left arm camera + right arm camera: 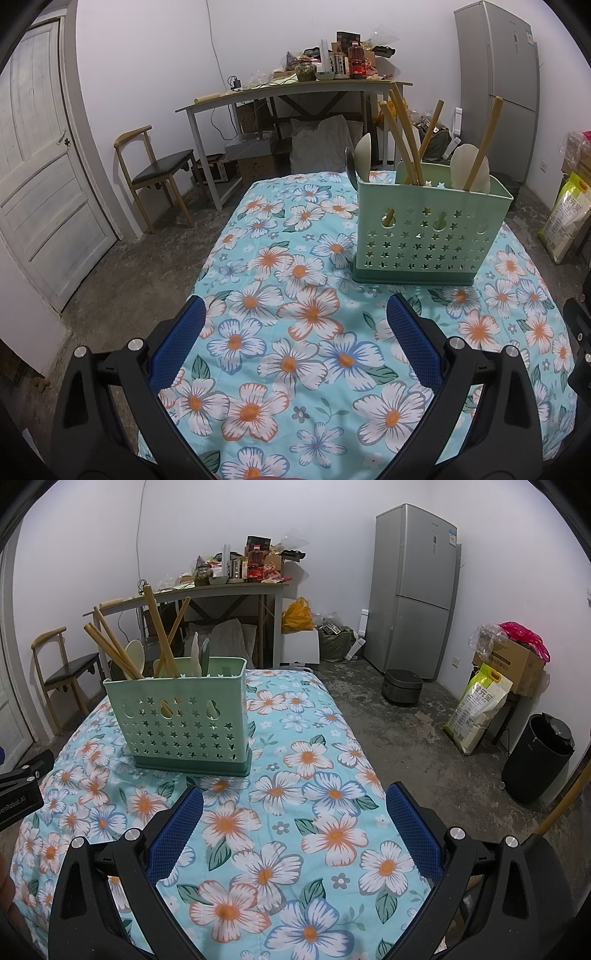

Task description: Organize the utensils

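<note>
One green caddy (424, 229) stands far right on the floral cloth (295, 332), holding five wooden handles and three pale spoons. Both the left gripper (295, 317) and the right gripper (295, 801) hover with fingers spread, empty, over bare near cloth.

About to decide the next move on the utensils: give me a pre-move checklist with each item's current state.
1. Left claw open and holding nothing: ok.
2. Right claw open and holding nothing: ok.
3. Green utensil holder upright on the floral cloth: ok.
4. Wooden-handled utensils and spoons standing inside the holder: ok.
5. No loose utensils on the visible cloth: ok.
6. Which compartment each utensil occupies: cannot tell.
</note>
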